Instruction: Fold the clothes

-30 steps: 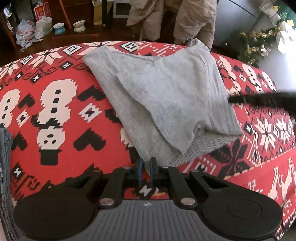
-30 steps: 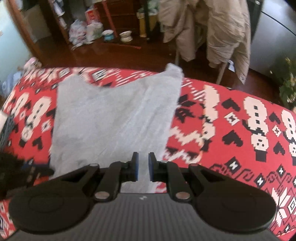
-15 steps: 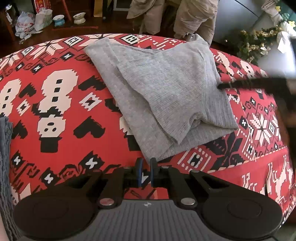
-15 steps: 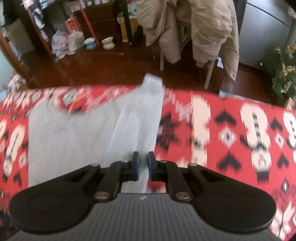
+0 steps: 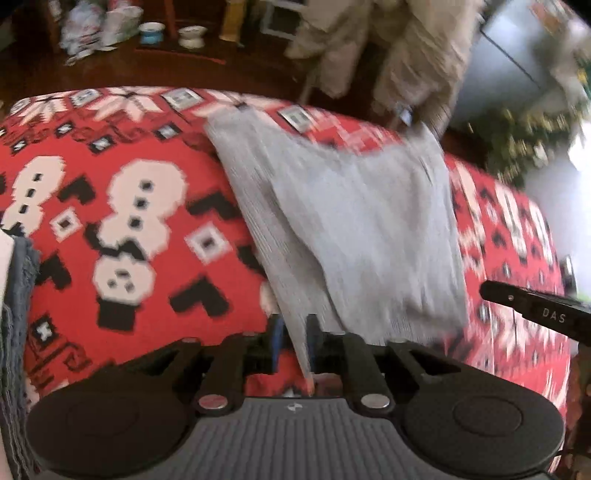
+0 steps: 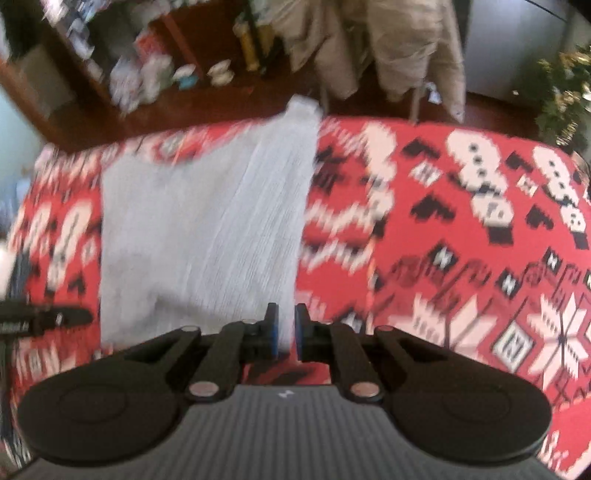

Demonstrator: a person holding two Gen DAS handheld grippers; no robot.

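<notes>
The grey knit garment (image 5: 354,229) is lying partly folded on the red snowman-patterned cloth (image 5: 122,206), with 1 layer doubled over another so that the upper flap is covering most of the lower one. Relative to the garment, the left gripper (image 5: 293,341) is sitting at its near hem: a narrow strip of grey knit is running down between the 2 blue-padded fingers (image 5: 275,338), which are standing slightly apart around it, and the blur is making it impossible to tell whether they are pinching the fabric.

In the right wrist view the garment (image 6: 207,236) is showing as a broad grey panel reaching to the far edge of the cloth (image 6: 461,229). The right gripper (image 6: 285,332) is sitting at the garment's near right corner, its 2 fingers a little apart with pale knit showing in the gap; whether they are gripping it cannot be told.

Beside the garment's left, at the cloth's near edge, a dark grey knitted item (image 5: 16,314) is lying. Beyond the garment's far end, beige coats (image 6: 388,48) are hanging over a chair, and white bowls (image 5: 190,35) are standing on the dark wooden floor.
</notes>
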